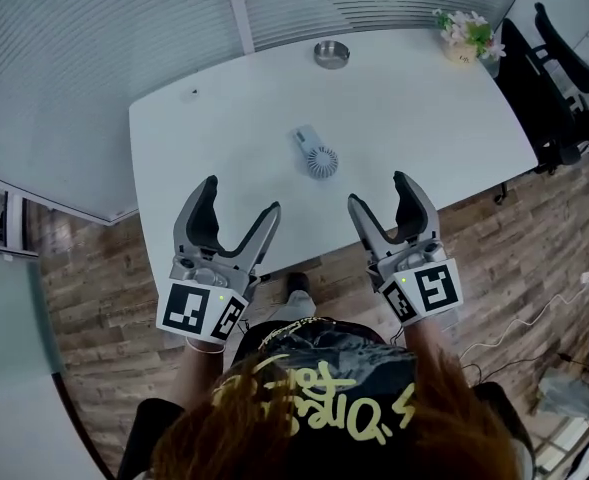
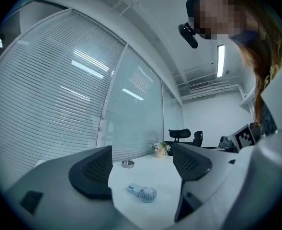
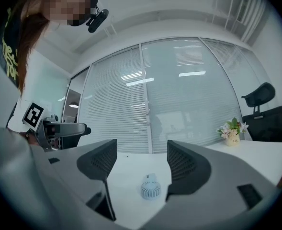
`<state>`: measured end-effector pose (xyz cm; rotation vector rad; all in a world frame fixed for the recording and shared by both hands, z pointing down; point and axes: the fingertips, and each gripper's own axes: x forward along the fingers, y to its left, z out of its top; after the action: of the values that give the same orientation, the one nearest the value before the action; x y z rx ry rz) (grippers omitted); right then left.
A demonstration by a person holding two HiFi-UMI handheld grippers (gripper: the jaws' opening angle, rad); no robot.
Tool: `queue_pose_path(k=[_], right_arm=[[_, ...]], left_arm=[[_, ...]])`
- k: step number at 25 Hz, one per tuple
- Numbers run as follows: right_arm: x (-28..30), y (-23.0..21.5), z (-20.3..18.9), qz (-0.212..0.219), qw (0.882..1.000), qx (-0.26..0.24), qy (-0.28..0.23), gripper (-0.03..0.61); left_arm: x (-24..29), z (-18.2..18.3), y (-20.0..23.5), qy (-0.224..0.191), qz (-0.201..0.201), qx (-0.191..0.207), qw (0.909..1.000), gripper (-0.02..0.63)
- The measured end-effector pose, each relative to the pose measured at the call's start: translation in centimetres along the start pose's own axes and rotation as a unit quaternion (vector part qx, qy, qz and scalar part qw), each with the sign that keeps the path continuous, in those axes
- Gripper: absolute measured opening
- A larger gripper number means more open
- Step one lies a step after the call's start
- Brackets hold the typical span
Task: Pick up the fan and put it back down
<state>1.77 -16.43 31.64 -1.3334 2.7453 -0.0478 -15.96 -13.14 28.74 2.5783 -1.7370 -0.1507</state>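
1. Both grippers are empty on my end: left gripper (image 1: 241,200) and right gripper (image 1: 379,193) have their jaws wide apart with nothing between them.
2. I see both held at the near edge of the white table (image 1: 224,118).
3. Fan (image 1: 319,158) lies flat mid-table, ahead of both, apart from them.
4. Metal dish (image 1: 331,54) sits at the far edge, flower pot (image 1: 466,36) at the far right corner.

Head view steeply down on table (image 1: 224,128); both gripper views low, toward fan (image 1: 317,155).
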Motion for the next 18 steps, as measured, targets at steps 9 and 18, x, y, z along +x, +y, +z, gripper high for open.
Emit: queue_pose_path(k=[9, 18], right_arm=[[4.5, -0.3, -0.5, -0.003, 1.000, 0.001, 0.003, 0.310], [7.6, -0.3, -1.1, -0.005, 1.000, -0.002, 0.007, 0.310]], left_arm=[[3.3, -0.2, 3.2, 0.002, -0.014, -0.004, 0.9999, 0.385], [5.5, -0.7, 5.3, 0.005, -0.031, -0.009, 0.9995, 0.385]])
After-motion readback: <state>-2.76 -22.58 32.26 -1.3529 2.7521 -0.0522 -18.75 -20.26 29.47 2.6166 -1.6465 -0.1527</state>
